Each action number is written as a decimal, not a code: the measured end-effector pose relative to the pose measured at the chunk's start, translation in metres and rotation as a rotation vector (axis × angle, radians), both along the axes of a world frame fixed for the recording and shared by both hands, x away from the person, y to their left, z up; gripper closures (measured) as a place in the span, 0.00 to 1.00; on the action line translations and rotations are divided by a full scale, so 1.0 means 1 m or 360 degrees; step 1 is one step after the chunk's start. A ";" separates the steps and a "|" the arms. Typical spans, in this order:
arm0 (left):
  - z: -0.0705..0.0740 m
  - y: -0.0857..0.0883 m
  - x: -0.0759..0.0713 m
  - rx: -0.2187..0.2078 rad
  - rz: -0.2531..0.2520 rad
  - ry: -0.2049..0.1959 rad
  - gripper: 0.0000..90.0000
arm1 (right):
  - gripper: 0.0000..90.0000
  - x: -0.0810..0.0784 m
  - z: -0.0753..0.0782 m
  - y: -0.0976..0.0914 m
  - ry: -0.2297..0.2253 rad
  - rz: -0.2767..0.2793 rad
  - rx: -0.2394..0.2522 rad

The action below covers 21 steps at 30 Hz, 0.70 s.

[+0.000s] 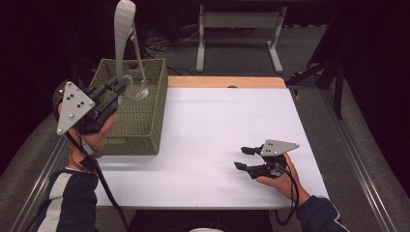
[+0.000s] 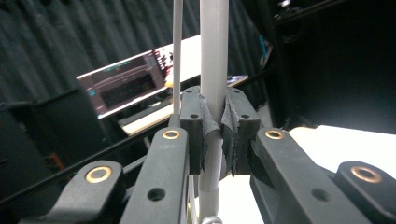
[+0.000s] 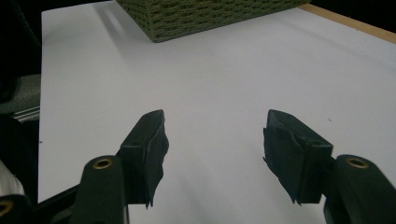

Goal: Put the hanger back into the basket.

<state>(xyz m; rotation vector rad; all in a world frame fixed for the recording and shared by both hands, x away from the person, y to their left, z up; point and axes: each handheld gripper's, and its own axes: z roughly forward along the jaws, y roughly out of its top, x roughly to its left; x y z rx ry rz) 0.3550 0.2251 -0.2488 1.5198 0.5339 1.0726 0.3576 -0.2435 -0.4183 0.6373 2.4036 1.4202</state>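
Observation:
My left gripper (image 1: 120, 87) is raised over a green woven basket (image 1: 138, 133) at the table's left. It is shut on a long pale grey utensil (image 1: 123, 34) that stands upright, its broad end at the top. A thin rod runs beside the handle, and a clear curved part hangs over the basket's opening. In the left gripper view the pads (image 2: 232, 128) of the left gripper (image 2: 215, 119) pinch the utensil's handle (image 2: 214, 56). My right gripper (image 1: 241, 158) rests low at the front right of the white table (image 1: 217, 121), open, with nothing between its jaws. In the right gripper view, the right gripper (image 3: 212, 140) faces the basket (image 3: 210, 16).
A bare wooden strip (image 1: 222, 82) runs along the table's far edge. Beyond it a grey metal frame (image 1: 237, 21) stands on the floor among cables. A lit screen (image 2: 121, 86) shows in the dark background of the left gripper view.

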 end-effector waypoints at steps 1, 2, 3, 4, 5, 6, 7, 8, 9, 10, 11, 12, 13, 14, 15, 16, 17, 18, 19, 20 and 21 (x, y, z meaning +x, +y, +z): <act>-0.003 0.003 0.003 -0.0002 0.0012 0.0007 0.89 | 0.44 0.000 -0.001 0.000 0.0005 0.0004 -0.0005; -0.006 0.004 0.005 -0.0004 0.0031 0.0019 0.89 | 0.44 0.001 -0.001 0.001 0.0008 0.0008 -0.0010; -0.008 0.005 0.008 0.0020 0.0057 0.0020 0.89 | 0.44 0.000 -0.001 0.002 0.0013 0.0010 -0.0013; -0.011 0.005 0.010 0.0048 0.0089 0.0012 0.89 | 0.44 0.000 -0.002 0.002 0.0011 0.0016 -0.0020; -0.013 0.006 0.012 0.0075 0.0109 0.0004 0.89 | 0.44 0.000 -0.002 0.003 0.0014 0.0025 -0.0024; -0.016 0.006 0.015 0.0102 0.0129 0.0003 0.89 | 0.44 0.000 -0.002 0.003 0.0018 0.0030 -0.0029; -0.019 0.006 0.018 0.0098 0.0137 0.0016 0.89 | 0.44 0.000 -0.003 0.004 0.0017 0.0036 -0.0038; -0.022 0.008 0.023 0.0102 0.0131 0.0036 0.89 | 0.44 0.000 -0.004 0.005 0.0019 0.0040 -0.0046; -0.025 0.008 0.026 0.0109 0.0125 0.0049 0.89 | 0.43 0.000 -0.005 0.005 0.0022 0.0046 -0.0058; -0.029 0.009 0.032 0.0137 0.0137 0.0051 0.89 | 0.43 0.000 -0.005 0.006 0.0025 0.0050 -0.0062; -0.034 0.009 0.037 0.0179 0.0145 0.0057 0.89 | 0.43 0.000 -0.006 0.006 0.0026 0.0054 -0.0071; -0.039 0.010 0.042 0.0206 0.0170 0.0060 0.89 | 0.43 0.000 -0.006 0.007 0.0028 0.0059 -0.0079; -0.039 0.010 0.042 0.0206 0.0170 0.0060 0.89 | 0.43 0.000 -0.007 0.007 0.0029 0.0061 -0.0078; -0.047 0.014 0.052 0.0249 0.0185 0.0072 0.89 | 0.43 0.000 -0.007 0.008 0.0032 0.0066 -0.0080; -0.050 0.015 0.055 0.0252 0.0188 0.0075 0.89 | 0.43 0.000 -0.007 0.008 0.0035 0.0073 -0.0080; -0.050 0.015 0.055 0.0252 0.0188 0.0075 0.89 | 0.43 0.000 -0.007 0.008 0.0035 0.0073 -0.0080; -0.055 0.018 0.061 0.0272 0.0184 0.0080 0.89 | 0.43 0.000 -0.008 0.009 0.0035 0.0078 -0.0087; -0.057 0.019 0.064 0.0297 0.0196 0.0076 0.89 | 0.43 0.001 -0.009 0.009 0.0037 0.0078 -0.0102; -0.058 0.020 0.067 0.0318 0.0218 0.0068 0.89 | 0.43 0.001 -0.010 0.010 0.0040 0.0078 -0.0107; -0.060 0.022 0.070 0.0336 0.0227 0.0065 0.89 | 0.43 0.001 -0.011 0.010 0.0046 0.0081 -0.0109; -0.062 0.024 0.074 0.0346 0.0232 0.0069 0.89 | 0.43 0.001 -0.012 0.011 0.0058 0.0085 -0.0109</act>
